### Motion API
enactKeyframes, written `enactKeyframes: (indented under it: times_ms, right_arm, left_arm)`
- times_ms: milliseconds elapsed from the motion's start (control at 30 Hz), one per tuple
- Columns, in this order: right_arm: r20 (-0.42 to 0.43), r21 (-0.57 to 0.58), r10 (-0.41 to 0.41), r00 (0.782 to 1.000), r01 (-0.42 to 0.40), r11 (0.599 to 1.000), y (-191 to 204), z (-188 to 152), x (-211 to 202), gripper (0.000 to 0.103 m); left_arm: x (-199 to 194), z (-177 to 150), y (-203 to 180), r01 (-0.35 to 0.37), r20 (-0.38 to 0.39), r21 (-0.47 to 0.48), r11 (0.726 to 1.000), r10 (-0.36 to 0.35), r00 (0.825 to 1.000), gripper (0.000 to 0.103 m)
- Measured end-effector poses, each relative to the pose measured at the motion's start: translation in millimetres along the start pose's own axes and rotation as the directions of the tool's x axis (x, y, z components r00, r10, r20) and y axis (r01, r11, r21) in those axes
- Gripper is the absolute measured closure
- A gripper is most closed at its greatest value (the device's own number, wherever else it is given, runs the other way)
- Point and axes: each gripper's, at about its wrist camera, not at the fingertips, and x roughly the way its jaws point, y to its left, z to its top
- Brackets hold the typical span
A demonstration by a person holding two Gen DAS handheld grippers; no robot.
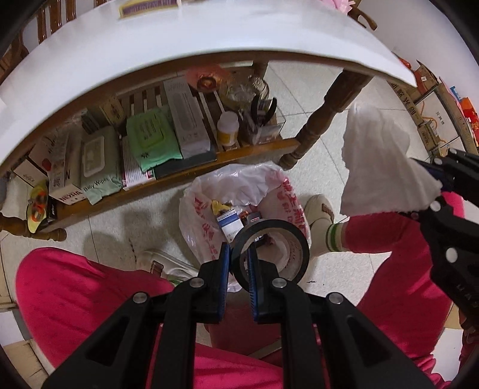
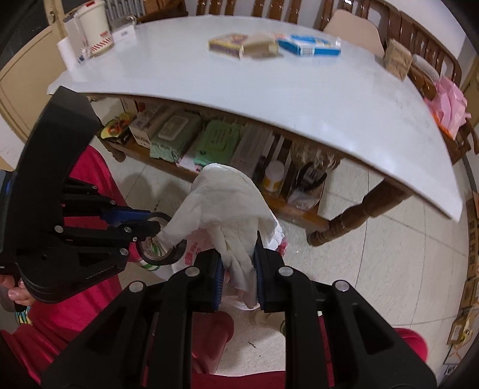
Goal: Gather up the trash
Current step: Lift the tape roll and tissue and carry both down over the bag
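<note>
Black plastic fills the foreground of both views. In the left wrist view, going left to right: a leg in red trousers (image 1: 74,293), then the left gripper (image 1: 238,260) with its jaws clenched on the wall of a black tape roll (image 1: 271,250), one finger outside the ring and one inside. The roll hangs directly over a bin lined with a white plastic bag (image 1: 239,185) printed in red, on the tiled floor; a small blue-and-white box (image 1: 229,226) and other scraps lie inside. Further right, the right gripper (image 1: 440,185) comes in from the edge, grasping a crumpled white tissue (image 1: 383,167) above a foot in a white sock (image 1: 333,236).

Only this view looks into the bin. The table (image 1: 179,39) shows as little more than its near edge, with a cluttered wooden shelf (image 1: 179,176) beneath.

The right wrist view shows the tabletop (image 2: 269,89) itself: a white jug (image 2: 92,22) at its left corner, then a yellow-and-purple box (image 2: 229,45) and a blue-and-white box (image 2: 310,45) near the far side. Lower left, the left gripper (image 2: 161,224) holds the tape roll (image 2: 161,257). At centre the right gripper (image 2: 238,266) pinches the tissue (image 2: 221,206), which hides most of the bag (image 2: 191,254) below
</note>
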Motion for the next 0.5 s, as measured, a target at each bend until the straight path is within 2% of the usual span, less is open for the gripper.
enactKeyframes:
  times_ms: [200, 300, 500]
  right_arm:
    - [-0.066, 0.067, 0.005, 0.998, -0.001, 0.998, -10, -11, 43, 0.085]
    - [-0.098, 0.115, 0.037, 0.994, -0.026, 0.993, -16, -16, 68, 0.085]
    - [-0.157, 0.146, 0.031, 0.987, -0.008, 0.989, -24, -19, 108, 0.085]
  left_arm:
    - [36, 0, 5, -0.003, -0.072, -0.001, 1.000, 0.003, 0.997, 0.091]
    - [58, 2, 7, 0.002, -0.114, -0.007, 1.000, -0.003, 0.994, 0.091]
    - [92, 9, 10, 0.011, -0.184, -0.023, 1.000, -0.015, 0.983, 0.091]
